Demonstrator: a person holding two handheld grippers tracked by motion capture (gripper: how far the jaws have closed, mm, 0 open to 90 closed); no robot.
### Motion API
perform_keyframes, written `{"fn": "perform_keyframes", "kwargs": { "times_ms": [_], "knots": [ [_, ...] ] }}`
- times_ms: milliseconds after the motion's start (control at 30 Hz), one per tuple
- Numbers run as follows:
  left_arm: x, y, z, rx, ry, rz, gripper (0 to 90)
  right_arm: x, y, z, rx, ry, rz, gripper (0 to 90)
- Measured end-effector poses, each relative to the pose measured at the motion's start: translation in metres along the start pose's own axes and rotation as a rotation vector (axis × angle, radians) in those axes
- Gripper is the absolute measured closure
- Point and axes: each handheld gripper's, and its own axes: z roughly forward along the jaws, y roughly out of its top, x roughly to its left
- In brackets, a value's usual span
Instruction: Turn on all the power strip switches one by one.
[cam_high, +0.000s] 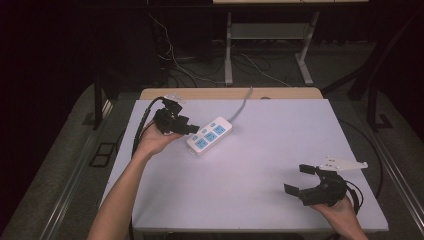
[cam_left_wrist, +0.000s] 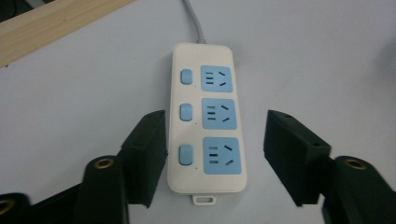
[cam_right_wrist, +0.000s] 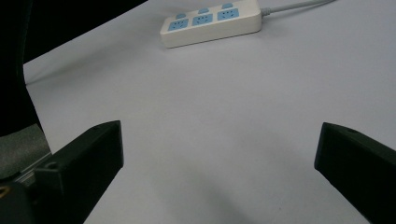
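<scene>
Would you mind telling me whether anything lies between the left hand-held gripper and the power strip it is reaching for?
Nothing visible does. The left hand-held gripper already straddles the near end of the power strip, one jaw on each side. Its left jaw sits at the strip's edge; a gap of bare table remains on the right.

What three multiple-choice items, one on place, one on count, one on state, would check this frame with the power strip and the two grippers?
1. Where does the power strip lie relative to the left gripper?
A. Between its jaws
B. Far off to one side
C. On top of it

2. How many blue sockets does the strip have?
A. Two
B. Three
C. Five

3. How is the right gripper?
A. Shut on the strip's cord
B. Shut on nothing
C. Open over bare table

Answers: 1 A, the jaws flank the strip's near end; 2 B, three sockets in a row; 3 C, jaws wide apart with nothing between.
</scene>
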Motion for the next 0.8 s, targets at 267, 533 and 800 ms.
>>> {"fn": "perform_keyframes", "kwargs": {
  "times_ms": [267,533,800],
  "knots": [
    [0.005,-0.002,0.007,0.007,-0.006,0.003,66.2,0.000,0.000,0.000,0.003,-0.003,0.000,1.3],
    [0.009,-0.003,0.014,0.016,-0.010,0.003,88.9,-0.001,0.000,0.000,0.002,-0.004,-0.001,1.3],
    [0.014,-0.008,0.026,0.040,-0.004,-0.010,89.2,-0.001,0.000,-0.001,0.003,-0.005,-0.001,1.3]
  ]
}}
